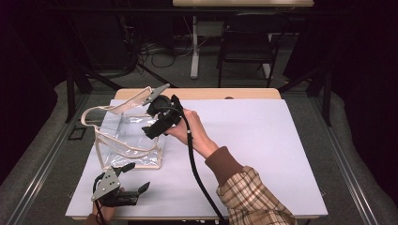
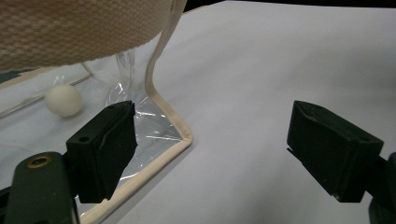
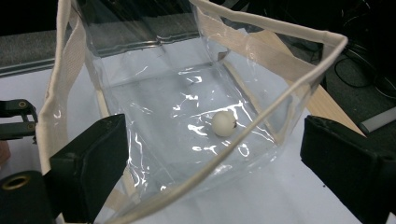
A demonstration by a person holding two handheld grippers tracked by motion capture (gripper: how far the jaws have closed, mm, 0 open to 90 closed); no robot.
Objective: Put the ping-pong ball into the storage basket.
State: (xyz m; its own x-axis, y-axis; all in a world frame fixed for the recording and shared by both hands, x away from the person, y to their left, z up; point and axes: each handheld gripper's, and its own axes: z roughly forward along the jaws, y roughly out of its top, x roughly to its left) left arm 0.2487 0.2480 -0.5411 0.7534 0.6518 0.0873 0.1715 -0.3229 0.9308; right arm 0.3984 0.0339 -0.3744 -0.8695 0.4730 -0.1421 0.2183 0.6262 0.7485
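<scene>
Fingers spread above bagged ball

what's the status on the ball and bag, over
Right gripper open above the bag mouth, jaws empty. Left gripper open beside the bag's corner. Ball on the bag's floor. Nothing in the way.

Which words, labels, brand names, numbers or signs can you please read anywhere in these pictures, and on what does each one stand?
None: no readable text stands on anything.
Small white ball in the clear plastic bag with cream fabric trim: one tiny dark mark, too small to read.
White table cover, black left gripper, black right gripper: no lettering.
</scene>
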